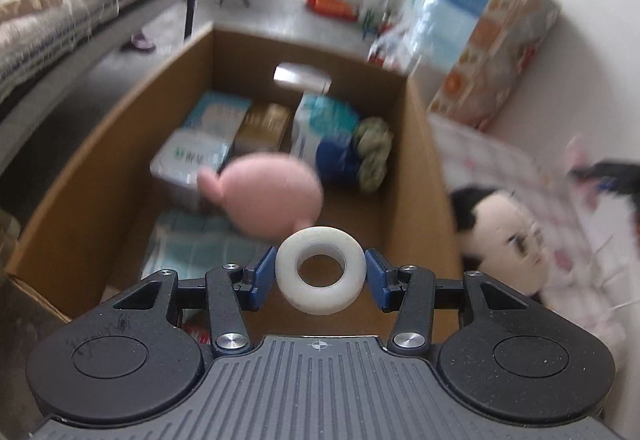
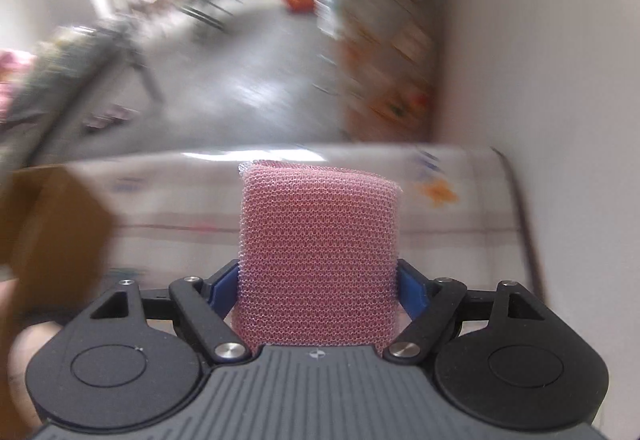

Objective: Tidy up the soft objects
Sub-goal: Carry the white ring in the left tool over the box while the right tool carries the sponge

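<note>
Two grippers, both loaded: left gripper [image 1: 320,274] clamped by its blue pads on a white foam ring [image 1: 320,270], poised above the near edge of an open cardboard box [image 1: 100,160]; right gripper [image 2: 318,290] pinched tight on a pink mesh sponge [image 2: 319,256] standing upright between its fingers. Inside the box, tissue packs [image 1: 192,156] toward the far wall, a blurred pink plush [image 1: 272,196] above its middle. Just outside the box's right wall, a black-haired plush doll [image 1: 500,236] lying on a patterned cloth [image 1: 500,168].

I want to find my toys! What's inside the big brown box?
Inside the cardboard box: tissue packs, a pink plush, a checked cloth. The left gripper hides the near corner.
</note>
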